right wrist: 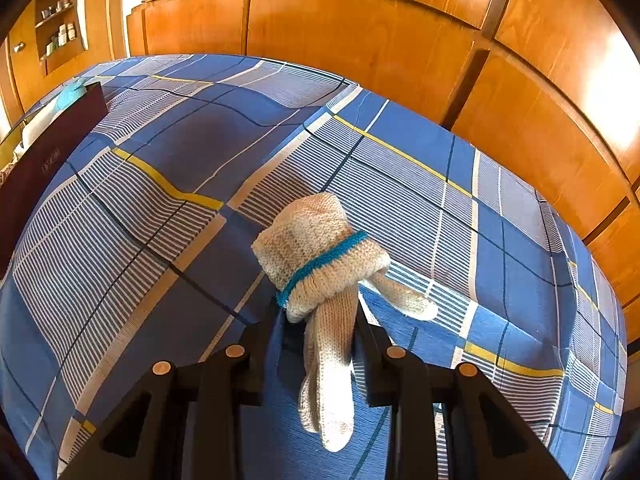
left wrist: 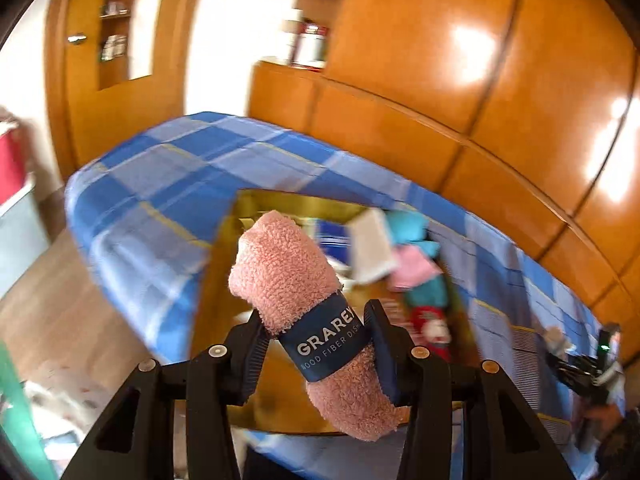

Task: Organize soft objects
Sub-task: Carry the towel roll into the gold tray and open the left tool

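My left gripper (left wrist: 316,336) is shut on a rolled pink fleece cloth (left wrist: 288,272) with a dark blue paper band, held tilted above an open gold-lined box (left wrist: 224,256) on the bed. Inside the box lie several soft pieces: a white cloth (left wrist: 370,248), a pink one (left wrist: 414,268), teal ones and a red item. My right gripper (right wrist: 318,328) is shut on a bundled cream knitted glove (right wrist: 320,252) with a teal cuff stripe, its fingers dangling down over the bedspread. The right gripper (left wrist: 588,368) also shows small at the far right of the left wrist view.
A blue checked bedspread (right wrist: 160,140) covers the bed. Orange wooden wardrobe doors (right wrist: 360,40) run behind it. The dark maroon box wall (right wrist: 44,160) stands at the left of the right wrist view. Shelves with bottles (right wrist: 60,36) sit far left. Floor clutter (left wrist: 52,392) lies below the bed.
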`<state>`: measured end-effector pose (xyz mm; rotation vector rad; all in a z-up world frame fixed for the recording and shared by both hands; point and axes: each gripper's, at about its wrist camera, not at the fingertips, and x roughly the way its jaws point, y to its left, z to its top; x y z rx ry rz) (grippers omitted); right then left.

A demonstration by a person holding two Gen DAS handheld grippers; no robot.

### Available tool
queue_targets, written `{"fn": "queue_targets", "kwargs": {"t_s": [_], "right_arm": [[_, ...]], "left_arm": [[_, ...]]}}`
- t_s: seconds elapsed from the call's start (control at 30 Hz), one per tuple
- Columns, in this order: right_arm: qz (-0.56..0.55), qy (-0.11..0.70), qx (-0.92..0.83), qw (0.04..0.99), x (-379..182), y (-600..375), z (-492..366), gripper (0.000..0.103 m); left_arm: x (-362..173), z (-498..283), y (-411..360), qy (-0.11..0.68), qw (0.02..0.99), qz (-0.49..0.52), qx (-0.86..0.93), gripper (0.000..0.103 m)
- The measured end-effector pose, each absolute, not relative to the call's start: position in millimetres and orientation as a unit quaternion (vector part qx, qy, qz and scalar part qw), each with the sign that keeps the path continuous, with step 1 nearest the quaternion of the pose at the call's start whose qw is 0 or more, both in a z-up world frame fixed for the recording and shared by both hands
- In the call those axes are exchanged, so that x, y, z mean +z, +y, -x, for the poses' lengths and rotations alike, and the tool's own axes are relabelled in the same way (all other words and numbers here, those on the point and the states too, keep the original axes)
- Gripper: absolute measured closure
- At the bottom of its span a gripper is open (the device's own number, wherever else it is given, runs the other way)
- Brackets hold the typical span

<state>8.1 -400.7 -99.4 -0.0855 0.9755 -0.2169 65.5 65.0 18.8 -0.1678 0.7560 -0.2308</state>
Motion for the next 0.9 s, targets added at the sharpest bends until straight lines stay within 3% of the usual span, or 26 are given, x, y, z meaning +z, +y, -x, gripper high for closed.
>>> {"fn": "queue_targets", "kwargs": {"t_s": [0.27, 0.6, 0.67, 0.8, 0.9], "right_arm": [[0.043, 0.469, -0.109, 0.876, -99, -400, -9, 0.073], [0.043, 0.468, -0.114, 0.875, -100, -399, -9, 0.073], [0.043, 0.468, -0.114, 0.875, -100, -399, -9, 0.073], [0.044, 0.468, -0.114, 0.875, -100, -399, -9, 0.073], [0.044, 0.468, -0.114, 0.875, -99, -399, -9, 0.073]], "left_arm": [[-2, -63, 118, 0.393, 0.915, 0.072, -0.051, 0.056], [-31, -99, 56, 0.427, 0.898, -0.033, -0.100, 0.054], [-42, -108, 48, 0.442, 0.890, -0.053, -0.100, 0.050], [-53, -114, 48, 0.455, 0.884, -0.047, -0.101, 0.031], [-48, -110, 58, 0.443, 0.891, -0.021, -0.093, 0.028]]}}
